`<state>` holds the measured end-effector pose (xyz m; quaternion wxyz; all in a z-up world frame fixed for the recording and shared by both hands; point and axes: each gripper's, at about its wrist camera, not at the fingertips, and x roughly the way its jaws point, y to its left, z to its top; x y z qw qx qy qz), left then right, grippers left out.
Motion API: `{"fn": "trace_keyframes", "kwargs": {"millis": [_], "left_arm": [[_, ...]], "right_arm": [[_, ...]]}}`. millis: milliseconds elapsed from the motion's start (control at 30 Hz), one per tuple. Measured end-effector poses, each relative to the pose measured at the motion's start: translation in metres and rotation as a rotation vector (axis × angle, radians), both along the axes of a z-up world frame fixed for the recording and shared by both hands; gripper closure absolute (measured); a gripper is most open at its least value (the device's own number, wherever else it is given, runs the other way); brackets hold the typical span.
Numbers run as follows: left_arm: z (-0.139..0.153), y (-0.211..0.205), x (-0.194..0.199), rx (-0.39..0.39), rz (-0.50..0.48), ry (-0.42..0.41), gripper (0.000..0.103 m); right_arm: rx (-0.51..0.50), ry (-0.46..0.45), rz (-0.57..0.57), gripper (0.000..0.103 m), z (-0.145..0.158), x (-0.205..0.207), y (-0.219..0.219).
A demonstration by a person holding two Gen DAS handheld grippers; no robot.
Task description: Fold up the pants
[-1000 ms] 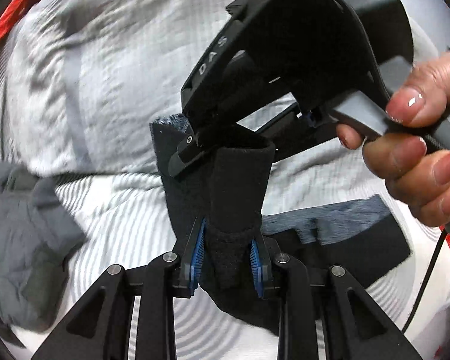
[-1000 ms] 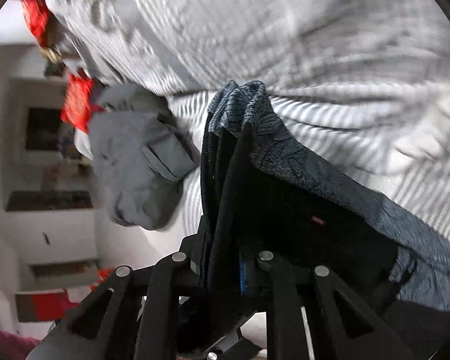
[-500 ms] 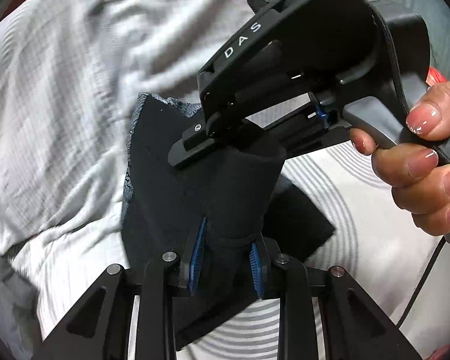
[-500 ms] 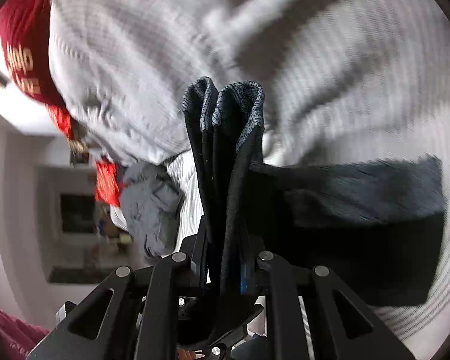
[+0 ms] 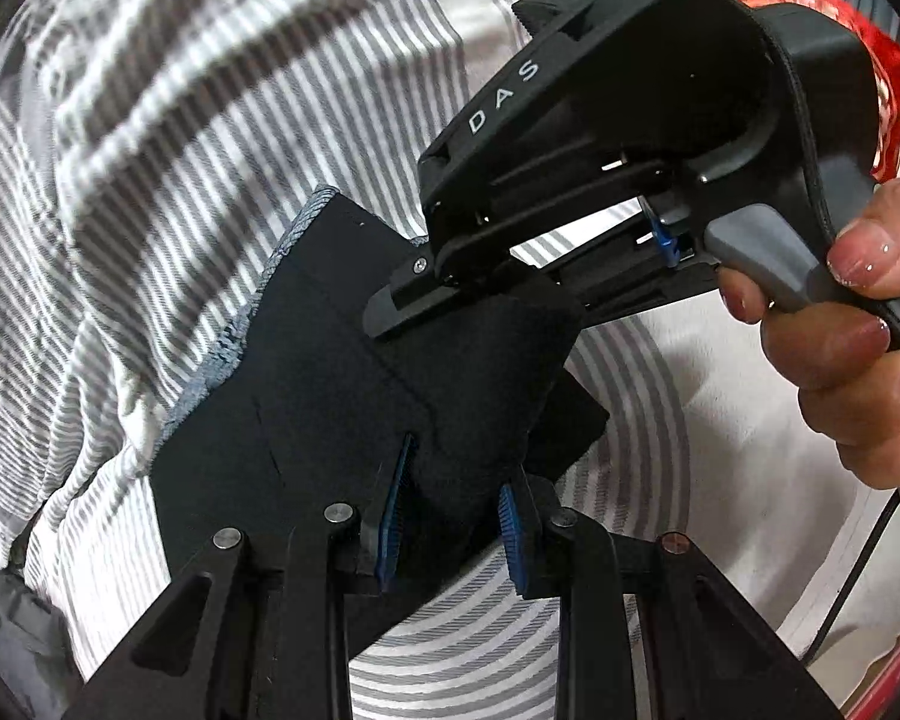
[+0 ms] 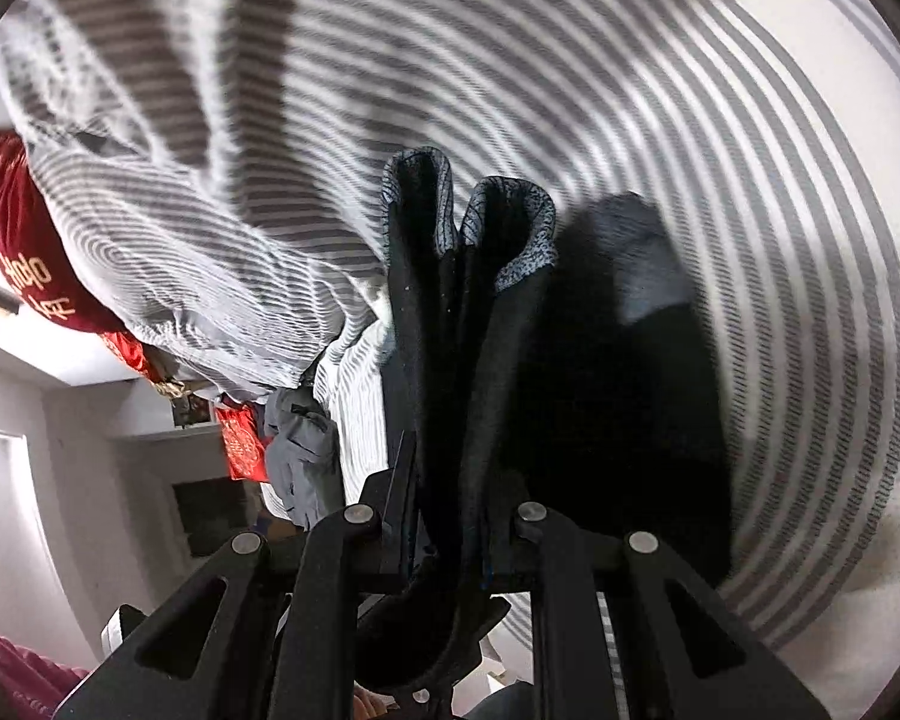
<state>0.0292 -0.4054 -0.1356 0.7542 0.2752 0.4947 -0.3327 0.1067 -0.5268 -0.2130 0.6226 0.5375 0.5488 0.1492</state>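
Note:
Black pants with a grey-blue inner side hang folded over a striped bed. My left gripper is shut on a thick bunch of the black cloth between its blue pads. Just beyond it, my right gripper is seen from the side, clamped on the same bunch, with a hand on its grey trigger. In the right wrist view my right gripper is shut on several folded layers of the pants, which stand up between the fingers. The rest of the pants hangs to the right, blurred.
A grey-and-white striped sheet covers the bed below. A crumpled grey garment lies at the bed's edge. Red cushions sit at the left and a red cloth at the top right. A cable trails from the right gripper.
Both grippers have swept across the bed and sunk, rolling as they went, with the pants still clamped. The grey garment has slid out of the left view. The pants hang closer to the sheet.

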Motion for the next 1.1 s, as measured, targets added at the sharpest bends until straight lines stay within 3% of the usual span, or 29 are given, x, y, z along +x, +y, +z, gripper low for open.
{"fn": "trace_keyframes", "kwargs": {"millis": [233,400,467,533,567,633,733,900,1000,1100], "left_arm": [[-0.014,-0.004,0.0,0.043,0.0,0.02,0.074],[-0.008,-0.003,0.001,0.072,0.011,0.029,0.069],[-0.003,0.001,0.005,0.064,0.032,0.056,0.069],[0.001,0.009,0.009,0.058,0.062,0.082,0.05],[0.005,0.014,0.01,0.041,0.077,0.09,0.042],[0.013,0.024,0.011,0.01,0.099,0.105,0.041],[0.024,0.037,0.012,0.017,0.121,0.092,0.041],[0.026,0.075,0.05,0.021,0.307,0.112,0.041],[0.019,0.096,0.076,0.045,0.414,0.095,0.041],[0.008,0.115,0.1,0.05,0.506,0.087,0.041]], "right_arm": [[-0.012,0.048,0.008,0.087,-0.022,-0.01,-0.006],[-0.051,0.05,0.048,0.087,-0.017,-0.008,0.001],[-0.079,0.054,0.071,0.082,-0.009,-0.003,0.011],[-0.099,0.053,0.082,0.08,-0.007,-0.004,0.012],[-0.116,0.058,0.086,0.074,-0.004,-0.004,0.013],[-0.155,0.088,0.09,0.064,-0.002,-0.006,0.012],[-0.211,0.127,0.082,0.062,0.004,-0.014,0.003],[-0.397,0.121,0.092,0.061,0.034,-0.02,-0.009],[-0.426,0.062,0.098,0.063,0.054,-0.006,-0.003],[-0.48,0.044,0.178,0.063,0.054,0.016,0.01]]}}
